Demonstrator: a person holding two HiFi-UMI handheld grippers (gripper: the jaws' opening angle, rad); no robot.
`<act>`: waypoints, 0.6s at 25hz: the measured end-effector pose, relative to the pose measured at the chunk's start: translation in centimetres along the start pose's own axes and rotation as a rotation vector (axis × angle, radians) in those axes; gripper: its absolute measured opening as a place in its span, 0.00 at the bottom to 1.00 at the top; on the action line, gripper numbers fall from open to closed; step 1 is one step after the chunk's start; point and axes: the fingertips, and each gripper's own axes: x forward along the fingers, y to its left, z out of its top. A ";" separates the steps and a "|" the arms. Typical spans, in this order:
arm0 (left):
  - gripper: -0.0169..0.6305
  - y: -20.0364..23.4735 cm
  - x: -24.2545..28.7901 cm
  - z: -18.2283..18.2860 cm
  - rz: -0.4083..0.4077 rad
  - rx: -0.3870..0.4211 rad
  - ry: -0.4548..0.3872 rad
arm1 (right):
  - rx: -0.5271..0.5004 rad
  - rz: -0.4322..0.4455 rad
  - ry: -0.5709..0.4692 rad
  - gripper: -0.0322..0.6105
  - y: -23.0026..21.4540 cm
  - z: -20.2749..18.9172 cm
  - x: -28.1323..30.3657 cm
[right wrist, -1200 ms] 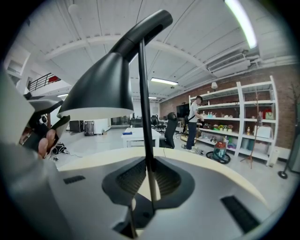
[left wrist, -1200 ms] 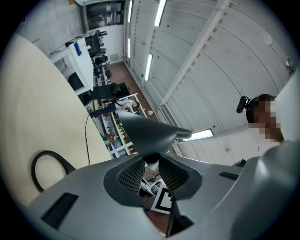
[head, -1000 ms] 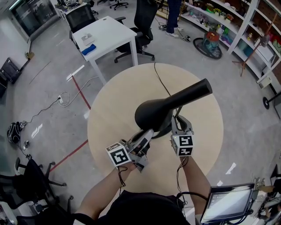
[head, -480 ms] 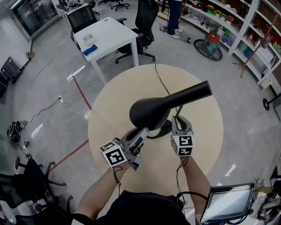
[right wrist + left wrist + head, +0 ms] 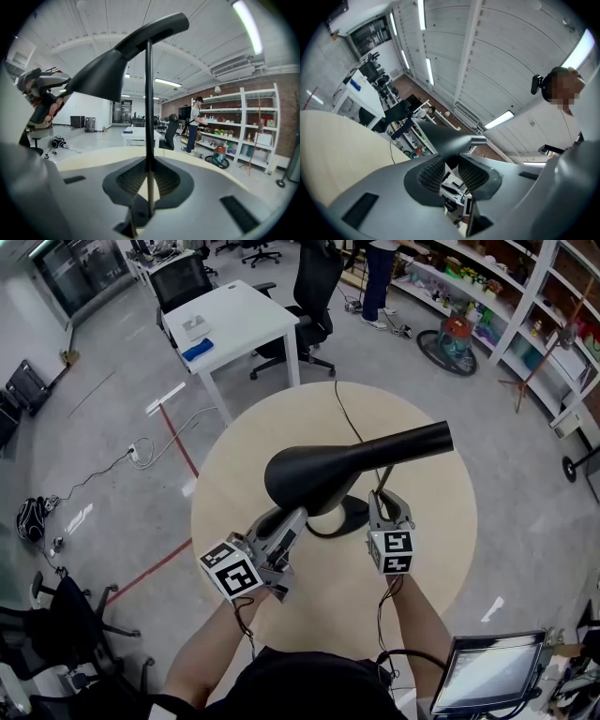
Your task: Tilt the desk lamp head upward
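Note:
A black desk lamp stands on the round wooden table (image 5: 431, 549), its base (image 5: 349, 517) under the cone-shaped lamp head (image 5: 314, 474). My left gripper (image 5: 291, 517) is at the head's near rim. In the left gripper view the lamp head (image 5: 440, 137) runs into the gap of the left gripper (image 5: 451, 174), whose jaws have just been closing and whose pads press on the rim. My right gripper (image 5: 384, 499) is shut on the thin upright stem (image 5: 149, 117). The right gripper (image 5: 149, 180) sees the lamp head (image 5: 105, 70) tilted, with the left gripper (image 5: 42, 96) at its mouth.
The lamp's cable (image 5: 345, 418) runs over the table's far edge. Beyond it are a white desk (image 5: 234, 320) and office chairs (image 5: 314, 282). Shelves (image 5: 497, 287) line the right, where a person (image 5: 380, 277) stands. A screen (image 5: 483, 673) sits at the lower right.
The lamp head has swung left and up in the head view, with the left gripper following it leftward and rolling. The right gripper has stayed on the stem.

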 end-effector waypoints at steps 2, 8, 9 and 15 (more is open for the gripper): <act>0.17 -0.3 -0.2 1.0 0.004 0.051 -0.007 | 0.000 -0.001 0.002 0.12 -0.1 0.0 0.1; 0.16 -2.2 -0.8 4.8 0.001 0.229 -0.038 | 0.003 0.006 0.010 0.12 -0.1 -0.3 0.3; 0.16 -2.5 -0.7 5.5 0.000 0.254 -0.041 | 0.003 0.009 0.011 0.12 -0.1 -0.3 0.4; 0.14 -4.7 -0.4 8.5 -0.016 0.322 -0.083 | 0.001 0.010 0.016 0.12 -0.3 -0.3 0.5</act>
